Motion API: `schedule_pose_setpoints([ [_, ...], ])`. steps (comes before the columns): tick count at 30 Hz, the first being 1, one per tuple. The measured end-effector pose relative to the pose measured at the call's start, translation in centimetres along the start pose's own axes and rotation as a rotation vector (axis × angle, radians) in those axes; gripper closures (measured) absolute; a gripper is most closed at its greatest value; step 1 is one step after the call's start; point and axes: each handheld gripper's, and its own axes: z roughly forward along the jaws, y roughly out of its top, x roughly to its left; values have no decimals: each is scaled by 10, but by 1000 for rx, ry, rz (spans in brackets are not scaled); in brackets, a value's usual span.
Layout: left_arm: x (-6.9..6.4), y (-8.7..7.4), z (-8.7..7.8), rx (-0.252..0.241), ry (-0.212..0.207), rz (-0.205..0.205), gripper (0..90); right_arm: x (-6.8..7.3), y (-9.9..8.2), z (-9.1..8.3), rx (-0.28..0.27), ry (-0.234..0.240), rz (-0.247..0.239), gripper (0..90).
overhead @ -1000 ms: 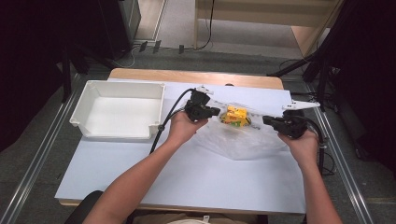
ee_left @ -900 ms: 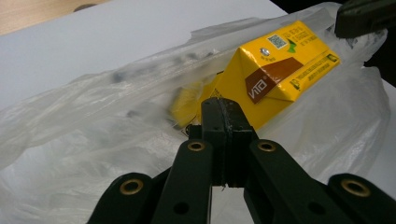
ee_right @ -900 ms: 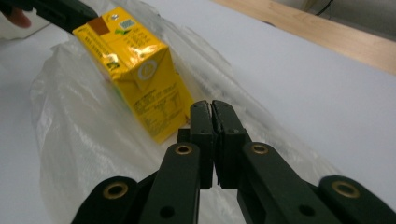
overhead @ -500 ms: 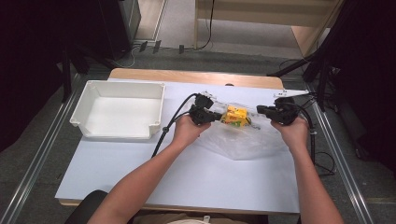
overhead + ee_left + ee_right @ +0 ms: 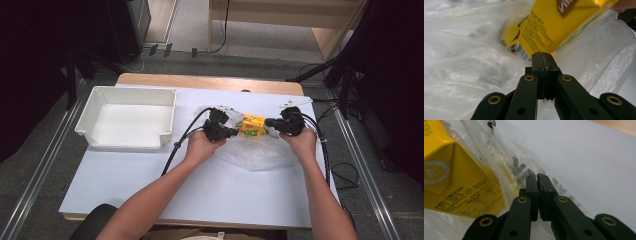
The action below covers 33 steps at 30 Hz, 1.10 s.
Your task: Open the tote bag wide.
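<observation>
White tabletop (image 5: 150,175); a yellow printed drink carton (image 5: 252,125) sits inside a clear crinkled plastic bag (image 5: 260,155); the left gripper (image 5: 231,132) and right gripper (image 5: 270,123), jaws closed, each pinch bag film beside it; film could tear or slip, dropping the carton.

Yellow carton (image 5: 554,27): top and right side cut off by the frame in the left gripper view; its small print is too fine to read. In the right gripper view the carton (image 5: 454,187) runs off the left edge. Plastic bag (image 5: 260,155): whether film is pinched between either gripper's closed jaws cannot be told. Dark marks on the bag (image 5: 521,173) are blurred, unreadable.
</observation>
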Motion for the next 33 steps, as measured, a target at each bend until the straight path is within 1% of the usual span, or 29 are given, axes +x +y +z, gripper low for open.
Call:
schedule_pose_setpoints([
  [2, -1, -3, 2, 3, -10, -6, 900, 1, -1, 3, 7, 7, 4, 889],
  [5, -2, -7, 5, 13, -10, -8, 900, 4, -1, 1, -6, 33, 5, 890],
  [8, -1, -11, 8, 23, -15, -6, 900, 8, -1, -2, -7, 32, -27, 889],
  [9, -1, -13, 8, 11, -18, -11, 900, 9, -1, -3, -3, 40, -26, 889],
  [12, -1, -17, 9, 7, -24, -21, 900, 10, -5, -1, 9, 53, -36, 889],
  [13, -2, -18, 9, 7, -22, -18, 900, 10, -6, 1, 15, 50, -35, 889],
  [17, -4, -23, 12, 25, -19, -6, 900, 6, -11, 9, 40, 57, -26, 890],
  [18, -5, -24, 13, 28, -17, -7, 900, 6, -12, 11, 49, 52, -21, 890],
  [21, -6, -28, 15, 23, -19, -6, 900, 7, -13, 18, 67, 43, -30, 890],
  [22, -6, -29, 16, 29, -18, -2, 900, 7, -13, 19, 72, 45, -35, 890],
  [24, -6, -32, 17, 36, -29, -14, 900, 8, -14, 23, 74, 38, -35, 890],
  [28, -9, -35, 16, 41, -40, -9, 900, 7, -13, 26, 68, 25, -40, 890],
  [31, -12, -36, 14, 60, -42, 9, 900, 7, -12, 28, 60, 11, -48, 888],
  [33, -14, -38, 13, 64, -43, 17, 900, 5, -11, 29, 52, 0, -34, 888],
])
